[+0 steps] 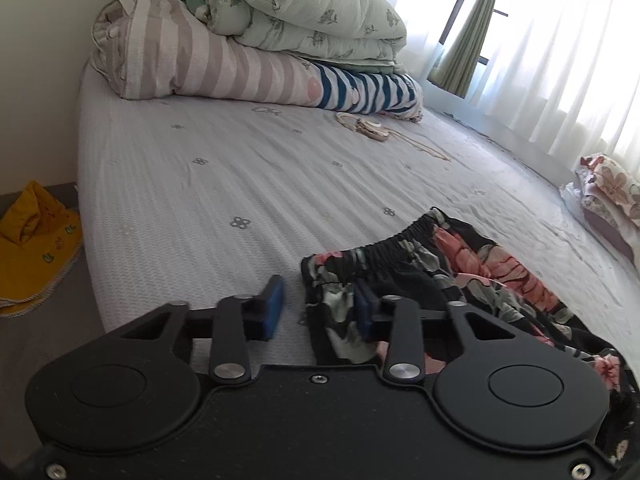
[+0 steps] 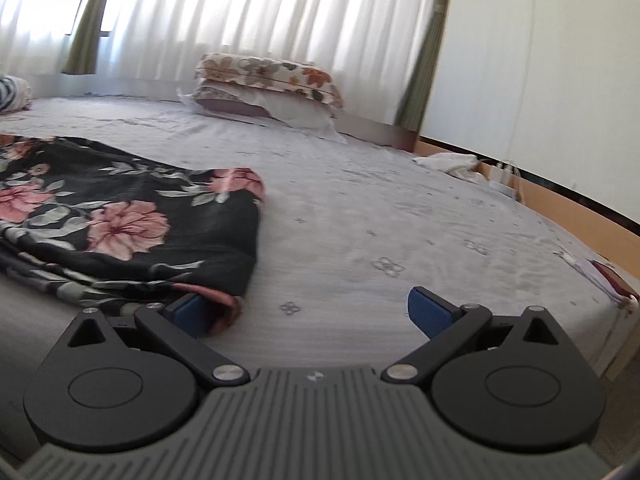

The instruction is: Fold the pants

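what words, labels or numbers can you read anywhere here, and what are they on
None: no readable text in either view.
The yellow cloth on the floor has small green marks, too small to tell whether they are letters.
The pants, sheet, pillow and both grippers carry only patterns or plain surfaces.

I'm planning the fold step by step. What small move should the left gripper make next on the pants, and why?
Probably finish closing the left gripper on the pants: their waistband corner lies between its fingers, which aren't pinching it yet. The right gripper stands open at the hem.
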`<state>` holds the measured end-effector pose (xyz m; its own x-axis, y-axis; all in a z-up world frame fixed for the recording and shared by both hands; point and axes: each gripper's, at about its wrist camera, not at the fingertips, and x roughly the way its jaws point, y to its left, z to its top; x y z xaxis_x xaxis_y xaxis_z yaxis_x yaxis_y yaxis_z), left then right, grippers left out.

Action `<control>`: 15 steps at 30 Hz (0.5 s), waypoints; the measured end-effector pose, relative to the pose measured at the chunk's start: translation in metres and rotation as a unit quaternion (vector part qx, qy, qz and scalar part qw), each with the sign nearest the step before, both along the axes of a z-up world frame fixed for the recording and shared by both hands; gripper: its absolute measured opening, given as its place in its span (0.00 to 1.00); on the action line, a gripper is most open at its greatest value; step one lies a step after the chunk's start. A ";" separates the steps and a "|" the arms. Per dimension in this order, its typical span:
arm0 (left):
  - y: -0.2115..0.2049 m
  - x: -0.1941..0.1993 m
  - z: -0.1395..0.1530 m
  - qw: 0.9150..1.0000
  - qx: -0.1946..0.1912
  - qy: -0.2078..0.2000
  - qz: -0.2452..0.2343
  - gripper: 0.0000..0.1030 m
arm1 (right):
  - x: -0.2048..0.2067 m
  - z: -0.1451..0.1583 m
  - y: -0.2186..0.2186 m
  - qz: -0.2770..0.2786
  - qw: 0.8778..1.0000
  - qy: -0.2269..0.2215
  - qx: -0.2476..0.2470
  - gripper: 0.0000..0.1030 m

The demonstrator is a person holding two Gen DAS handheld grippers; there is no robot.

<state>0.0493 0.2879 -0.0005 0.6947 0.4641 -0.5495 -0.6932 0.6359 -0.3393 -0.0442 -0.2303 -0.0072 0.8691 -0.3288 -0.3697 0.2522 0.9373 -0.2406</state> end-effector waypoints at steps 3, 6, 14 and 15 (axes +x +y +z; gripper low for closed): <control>0.001 0.000 0.000 1.000 -0.017 -0.007 -0.001 0.22 | 0.001 -0.003 -0.009 -0.026 0.999 0.000 0.019 1.00; 0.001 0.000 0.001 1.000 -0.019 -0.007 0.002 0.22 | 0.001 -0.005 -0.007 -0.050 0.999 -0.004 0.014 1.00; 0.001 -0.001 0.000 1.000 -0.022 -0.010 -0.005 0.28 | -0.005 -0.010 -0.016 -0.059 0.996 -0.021 0.065 1.00; 0.002 -0.001 0.000 1.000 -0.024 -0.014 -0.013 0.33 | -0.006 -0.010 -0.012 -0.056 0.997 -0.021 0.051 1.00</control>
<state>0.0480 0.2895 -0.0007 0.7210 0.4202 -0.5510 -0.6671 0.6360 -0.3879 -0.0498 -0.2421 -0.0175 0.8446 -0.3862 -0.3708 0.3638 0.9221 -0.1317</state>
